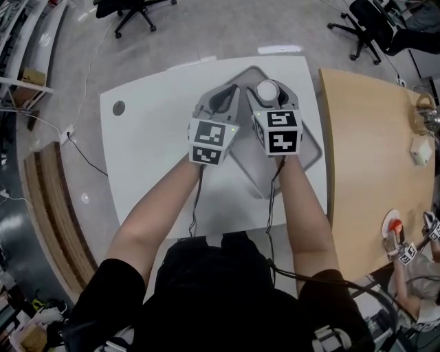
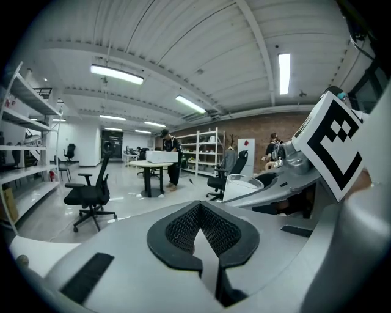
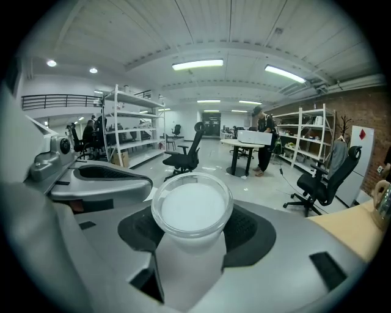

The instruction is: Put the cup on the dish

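Observation:
My right gripper (image 1: 269, 91) is shut on a white cup (image 1: 268, 89), held above the far part of a grey square dish (image 1: 311, 148) on the white table (image 1: 148, 148). In the right gripper view the cup (image 3: 192, 211) stands upright between the dark pads (image 3: 253, 229), its round rim towards the camera. Close on its left, my left gripper (image 1: 223, 94) is shut with nothing in it. Its ribbed pads (image 2: 229, 235) meet below a small V-shaped gap in the left gripper view. The cup (image 2: 244, 183) also shows there at the right. Both grippers hide much of the dish.
A wooden table (image 1: 364, 172) adjoins the white one on the right, carrying a glass jar (image 1: 425, 113), a small white object (image 1: 419, 151) and a red-topped disc (image 1: 393, 223). Office chairs (image 1: 134, 10) stand on the floor beyond. A round grommet (image 1: 119, 108) sits at the white table's far left.

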The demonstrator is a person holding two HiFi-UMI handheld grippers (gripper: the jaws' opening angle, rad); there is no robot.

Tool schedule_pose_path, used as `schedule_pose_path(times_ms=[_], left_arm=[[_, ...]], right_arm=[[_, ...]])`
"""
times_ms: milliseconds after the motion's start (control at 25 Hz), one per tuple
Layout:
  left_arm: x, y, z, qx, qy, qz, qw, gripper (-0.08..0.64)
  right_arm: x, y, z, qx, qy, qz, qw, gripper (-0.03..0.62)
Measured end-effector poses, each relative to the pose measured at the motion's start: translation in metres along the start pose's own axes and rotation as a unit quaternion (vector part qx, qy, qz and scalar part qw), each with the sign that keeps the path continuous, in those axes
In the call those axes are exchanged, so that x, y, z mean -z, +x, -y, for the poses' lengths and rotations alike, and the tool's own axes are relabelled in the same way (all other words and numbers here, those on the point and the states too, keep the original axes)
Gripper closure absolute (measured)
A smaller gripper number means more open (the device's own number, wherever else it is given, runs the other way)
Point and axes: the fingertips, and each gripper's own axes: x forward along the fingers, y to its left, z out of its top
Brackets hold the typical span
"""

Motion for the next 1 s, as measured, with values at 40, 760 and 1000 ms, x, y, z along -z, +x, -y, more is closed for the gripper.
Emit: schedule_pose_path(times_ms=[40, 760, 1000], left_arm=[[0.004, 0.004, -0.002, -0.002, -0.002, -0.004, 1.0, 0.555], [0.043, 0.026, -0.028, -0.01, -0.047, -0.037, 0.9982, 0.554], [0.046, 0.022, -0.032, -0.006, -0.056, -0.036, 0.9978, 0.555]], right_arm=[[0.001, 0.006, 0.001, 0.001, 0.0, -0.002, 1.0, 0.359], [0.048, 0.086, 0.008, 0.024, 0.006, -0.034, 0.999, 0.359], [0.057, 0.091, 0.006, 0.023, 0.027, -0.037, 0.999, 0.359]])
